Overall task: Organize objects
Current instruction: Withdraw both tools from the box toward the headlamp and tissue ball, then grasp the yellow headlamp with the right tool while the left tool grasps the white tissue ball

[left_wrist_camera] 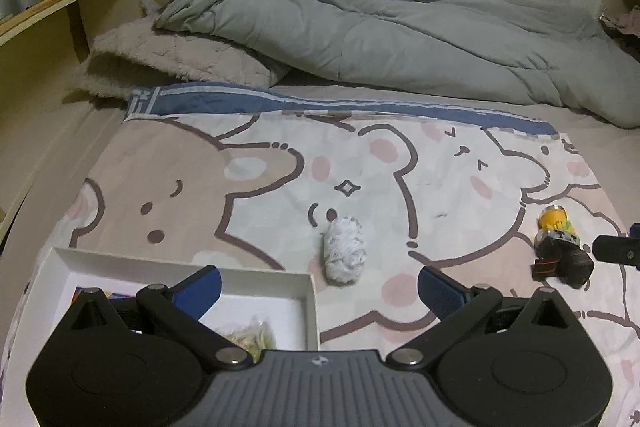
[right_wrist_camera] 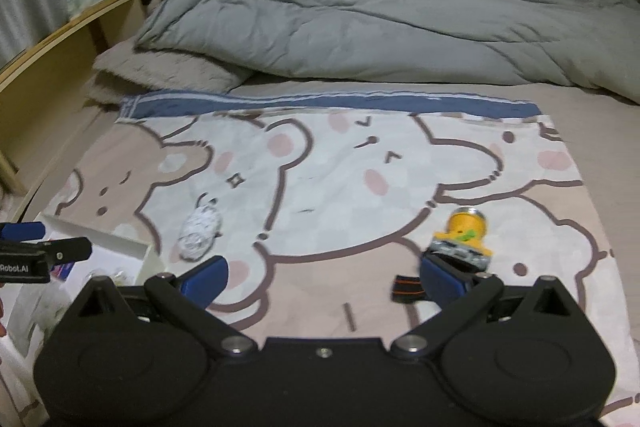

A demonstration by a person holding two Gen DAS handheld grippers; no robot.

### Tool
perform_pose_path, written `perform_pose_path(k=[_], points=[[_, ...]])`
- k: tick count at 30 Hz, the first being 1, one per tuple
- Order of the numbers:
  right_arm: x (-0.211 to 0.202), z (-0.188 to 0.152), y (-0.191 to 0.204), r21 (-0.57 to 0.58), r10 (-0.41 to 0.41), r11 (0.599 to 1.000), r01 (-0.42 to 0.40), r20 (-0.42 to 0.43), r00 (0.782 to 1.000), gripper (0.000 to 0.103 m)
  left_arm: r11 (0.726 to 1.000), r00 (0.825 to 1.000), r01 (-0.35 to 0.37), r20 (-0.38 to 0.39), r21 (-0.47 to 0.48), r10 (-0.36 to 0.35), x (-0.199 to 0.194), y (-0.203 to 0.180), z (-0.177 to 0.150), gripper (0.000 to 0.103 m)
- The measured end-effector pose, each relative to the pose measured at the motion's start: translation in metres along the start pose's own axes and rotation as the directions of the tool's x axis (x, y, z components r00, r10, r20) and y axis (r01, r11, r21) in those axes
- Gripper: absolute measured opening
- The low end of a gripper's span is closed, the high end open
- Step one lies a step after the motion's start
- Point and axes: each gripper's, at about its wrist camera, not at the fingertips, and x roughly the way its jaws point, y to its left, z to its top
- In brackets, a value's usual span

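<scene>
While the left gripper [left_wrist_camera: 319, 291] hangs with its blue fingers spread wide and empty over the near corner of the white box [left_wrist_camera: 308, 291], the right gripper [right_wrist_camera: 324, 281] is likewise wide apart, gripping nothing; its right finger sits just in front of the yellow toy [right_wrist_camera: 464, 235], though contact is unclear. A fuzzy white ball [left_wrist_camera: 344, 253] lies on the bear-print sheet [left_wrist_camera: 200, 187] beside the box. The box's contents are half hidden: a clear bag [left_wrist_camera: 252, 337] of something pale, a colourful card edge. The toy's black base is blurred. "Robot.AI" reads on the left gripper's side in the right wrist view
</scene>
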Motion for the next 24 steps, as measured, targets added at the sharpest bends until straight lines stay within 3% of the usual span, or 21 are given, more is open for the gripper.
perform_pose_path(k=[10,19,21,24], points=[[0.017,0.009,-0.046,0.09,-0.084,0.992,0.085,-0.014,0.996,0.103,1.0,0.999,0.01,0.031,0.03,-0.011,0.027,-0.018,0.014,0.102],[0.044,0.014,-0.082,0.213,-0.118,0.968,0.134,-0.088,0.989,0.101,0.999,0.999,0.006,0.036,0.037,-0.007,0.054,-0.025,0.02,0.103],[0.05,0.018,-0.09,0.244,-0.116,0.96,0.134,-0.085,0.99,0.087,0.999,1.0,0.0,0.02,0.044,-0.001,0.06,-0.026,0.021,0.103],[0.061,0.022,-0.103,0.302,-0.099,0.945,0.124,-0.097,0.99,0.077,0.999,1.0,0.003,0.001,0.046,-0.003,0.069,-0.025,0.024,0.103]])
